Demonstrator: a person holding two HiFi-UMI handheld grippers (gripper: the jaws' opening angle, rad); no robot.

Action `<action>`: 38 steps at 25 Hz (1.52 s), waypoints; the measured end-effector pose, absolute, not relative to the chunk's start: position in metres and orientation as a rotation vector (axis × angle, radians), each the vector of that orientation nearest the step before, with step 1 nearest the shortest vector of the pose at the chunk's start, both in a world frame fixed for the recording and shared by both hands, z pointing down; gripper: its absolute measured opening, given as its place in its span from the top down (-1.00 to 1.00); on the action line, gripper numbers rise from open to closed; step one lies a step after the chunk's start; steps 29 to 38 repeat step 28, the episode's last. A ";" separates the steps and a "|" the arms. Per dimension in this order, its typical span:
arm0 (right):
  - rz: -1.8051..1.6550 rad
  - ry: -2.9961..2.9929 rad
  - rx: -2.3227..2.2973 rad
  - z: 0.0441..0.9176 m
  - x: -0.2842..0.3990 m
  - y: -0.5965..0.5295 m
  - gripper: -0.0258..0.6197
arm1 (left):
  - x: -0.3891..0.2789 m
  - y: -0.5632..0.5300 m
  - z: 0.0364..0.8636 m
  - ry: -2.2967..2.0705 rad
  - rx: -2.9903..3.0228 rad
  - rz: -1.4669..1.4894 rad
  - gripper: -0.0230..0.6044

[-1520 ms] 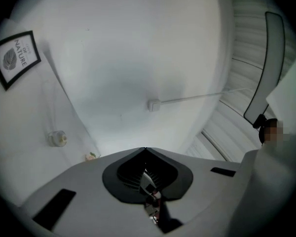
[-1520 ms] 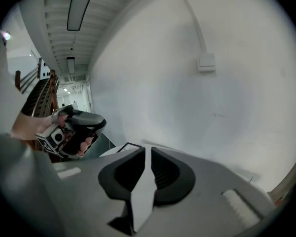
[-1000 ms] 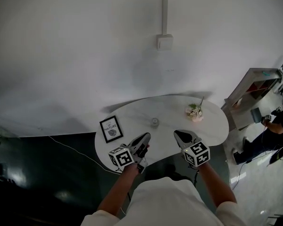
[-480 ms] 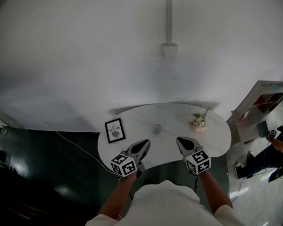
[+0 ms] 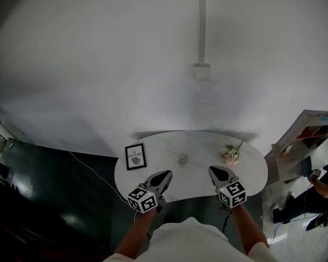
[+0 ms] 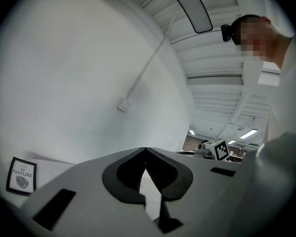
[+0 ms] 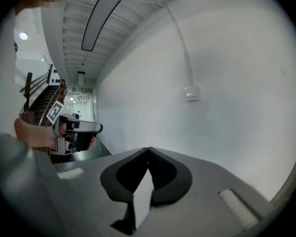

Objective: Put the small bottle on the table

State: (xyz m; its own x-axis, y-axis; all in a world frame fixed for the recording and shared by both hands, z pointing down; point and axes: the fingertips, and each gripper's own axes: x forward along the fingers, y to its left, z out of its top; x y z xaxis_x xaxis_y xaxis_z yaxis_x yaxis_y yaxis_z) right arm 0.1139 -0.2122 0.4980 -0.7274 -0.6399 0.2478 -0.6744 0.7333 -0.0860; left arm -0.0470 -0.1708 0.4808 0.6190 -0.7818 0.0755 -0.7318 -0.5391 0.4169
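Bottle [image 5: 182, 158]: on tabletop [image 5: 197, 143], between frame [image 5: 135, 156] and flowers [image 5: 230, 154].
Left tongs [image 5: 165, 174]: closed, empty, over near tabletop edge.
Right tongs [image 5: 213, 171]: closed, empty, apart from bottle.

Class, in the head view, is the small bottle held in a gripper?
No: the small bottle stands free on the table, between the picture frame and the flowers.

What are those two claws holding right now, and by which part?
Nothing is held. The left gripper and the right gripper are both shut with nothing between their jaws; the small bottle stands on the table, apart from both.
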 end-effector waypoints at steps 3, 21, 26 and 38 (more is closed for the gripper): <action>0.197 -2.754 1.015 0.493 0.113 -0.212 0.89 | -0.048 -0.173 0.483 -1.225 2.428 -0.160 0.91; 0.193 -2.767 0.988 0.494 0.102 -0.216 0.89 | -0.054 -0.174 0.492 -1.246 2.405 -0.134 0.91; 0.191 -2.763 0.985 0.497 0.096 -0.216 0.89 | -0.058 -0.175 0.496 -1.243 2.413 -0.124 0.91; 0.187 -2.763 0.983 0.497 0.093 -0.217 0.89 | -0.062 -0.176 0.496 -1.245 2.413 -0.125 0.91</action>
